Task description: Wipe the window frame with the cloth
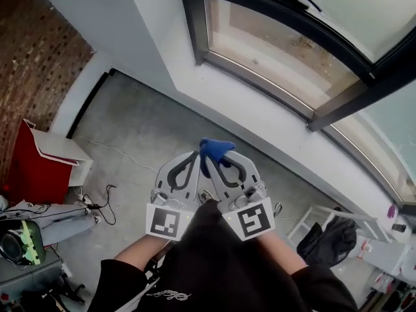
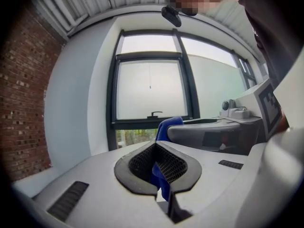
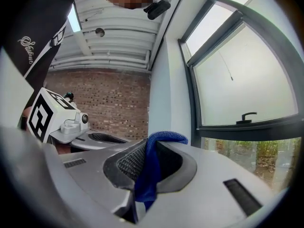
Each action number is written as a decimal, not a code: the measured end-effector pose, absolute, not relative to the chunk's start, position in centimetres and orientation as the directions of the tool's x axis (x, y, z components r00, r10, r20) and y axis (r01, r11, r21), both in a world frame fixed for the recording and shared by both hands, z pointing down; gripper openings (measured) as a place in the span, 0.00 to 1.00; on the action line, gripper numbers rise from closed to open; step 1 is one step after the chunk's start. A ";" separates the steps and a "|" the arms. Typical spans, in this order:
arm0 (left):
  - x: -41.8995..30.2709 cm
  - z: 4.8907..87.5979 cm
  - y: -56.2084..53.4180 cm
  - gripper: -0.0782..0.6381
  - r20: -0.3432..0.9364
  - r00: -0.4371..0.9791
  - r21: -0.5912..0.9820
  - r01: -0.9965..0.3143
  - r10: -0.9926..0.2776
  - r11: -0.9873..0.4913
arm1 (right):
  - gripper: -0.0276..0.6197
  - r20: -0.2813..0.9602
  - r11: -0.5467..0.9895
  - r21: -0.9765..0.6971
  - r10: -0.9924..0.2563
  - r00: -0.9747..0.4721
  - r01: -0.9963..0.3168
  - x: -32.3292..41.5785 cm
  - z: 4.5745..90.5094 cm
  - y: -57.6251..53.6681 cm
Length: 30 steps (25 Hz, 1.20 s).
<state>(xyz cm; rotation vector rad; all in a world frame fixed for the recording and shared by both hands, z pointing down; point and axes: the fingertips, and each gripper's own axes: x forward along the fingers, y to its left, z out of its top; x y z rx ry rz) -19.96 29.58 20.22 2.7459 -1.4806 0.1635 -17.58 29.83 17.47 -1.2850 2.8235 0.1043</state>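
- Over the floor, short of the window frame [image 1: 190, 18]: both grippers sit close, side by side.
- Left gripper [image 1: 193, 158]: jaws clamped on the blue cloth [image 1: 216, 147].
- Right gripper [image 1: 229, 158]: jaws pinched on the same cloth, fold bunched above the tips, clear of the frame.

Setting: bare utility or workshop-type room, unfinished.
- Brick wall [image 1: 32, 51], exposed, upper left of the head view.
- Concrete floor [image 1: 149, 135], grey, uncovered, centre left.
- Corrugated metal ceiling [image 3: 118, 46], ribbed, top of the right gripper view.
- Window frame [image 1: 195, 25], dark metal, large panes, upper right; white sill [image 1: 260, 116] below it.
- Red cabinet [image 1: 29, 174], left edge.
- Loose cables [image 1: 104, 203] on the floor, lower left.
- White wire rack [image 1: 318, 216], lower right.
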 end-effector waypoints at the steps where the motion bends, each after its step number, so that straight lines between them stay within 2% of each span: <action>1: -21.3 20.1 29.0 0.11 0.097 0.538 -0.030 -0.839 -0.837 -0.543 | 0.09 -0.062 0.662 0.048 -0.745 -0.664 -0.748 -18.9 17.3 29.3; 6: -25.8 20.0 26.7 0.11 0.074 0.520 -0.008 -0.853 -0.851 -0.522 | 0.09 -0.056 0.673 0.060 -0.735 -0.676 -0.737 -23.4 17.2 26.9; 11: -27.3 20.4 24.7 0.11 0.082 0.521 -0.001 -0.852 -0.850 -0.523 | 0.09 -0.044 0.683 0.063 -0.727 -0.686 -0.728 -24.9 17.5 24.7; 30: -24.1 21.4 6.6 0.11 0.156 0.504 -0.055 -0.854 -0.850 -0.517 | 0.09 -0.095 0.701 0.014 -0.709 -0.698 -0.713 -20.9 17.6 6.4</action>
